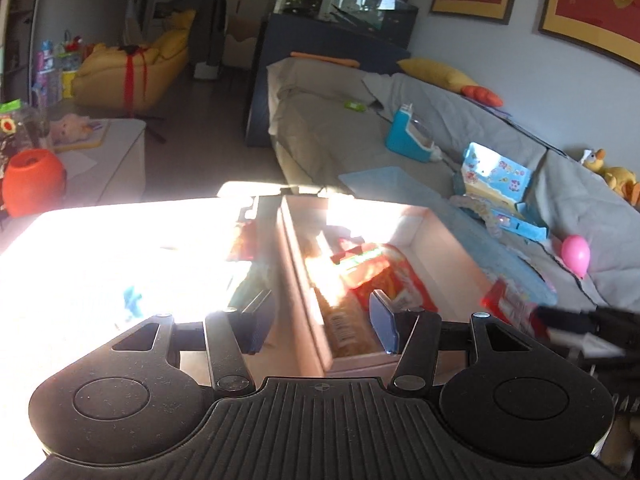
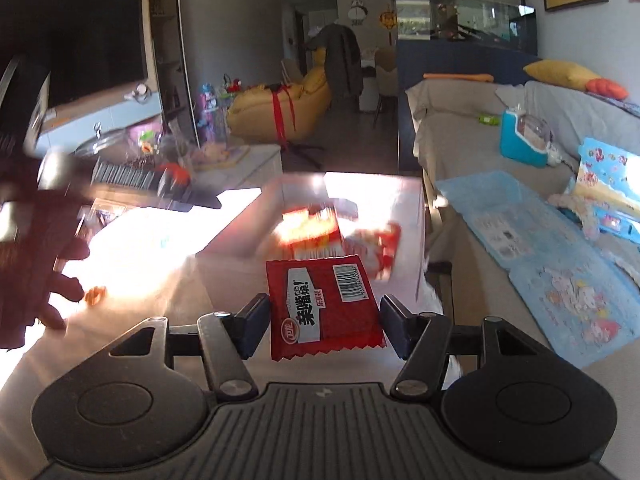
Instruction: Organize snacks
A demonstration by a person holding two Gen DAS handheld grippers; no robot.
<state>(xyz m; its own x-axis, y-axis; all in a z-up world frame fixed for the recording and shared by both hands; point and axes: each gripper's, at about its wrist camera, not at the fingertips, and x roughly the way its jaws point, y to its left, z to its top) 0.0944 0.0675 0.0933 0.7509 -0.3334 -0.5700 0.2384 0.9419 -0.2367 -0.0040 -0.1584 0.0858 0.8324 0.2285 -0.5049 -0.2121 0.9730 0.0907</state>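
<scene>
In the left wrist view my left gripper stands open with nothing between its blue pads, over the near left rim of an open pale box. Several red snack packets lie inside the box. My right gripper is shut on a red snack packet with a barcode, held flat just short of the box, where more red packets lie. From the left wrist view that held packet shows blurred at the box's right side. A person's hand holding the left gripper blurs past at left.
Strong sun glare washes out the tabletop left of the box. A grey-covered sofa on the right carries a blue toy case, a blue mat and a pink balloon. An orange pot stands far left.
</scene>
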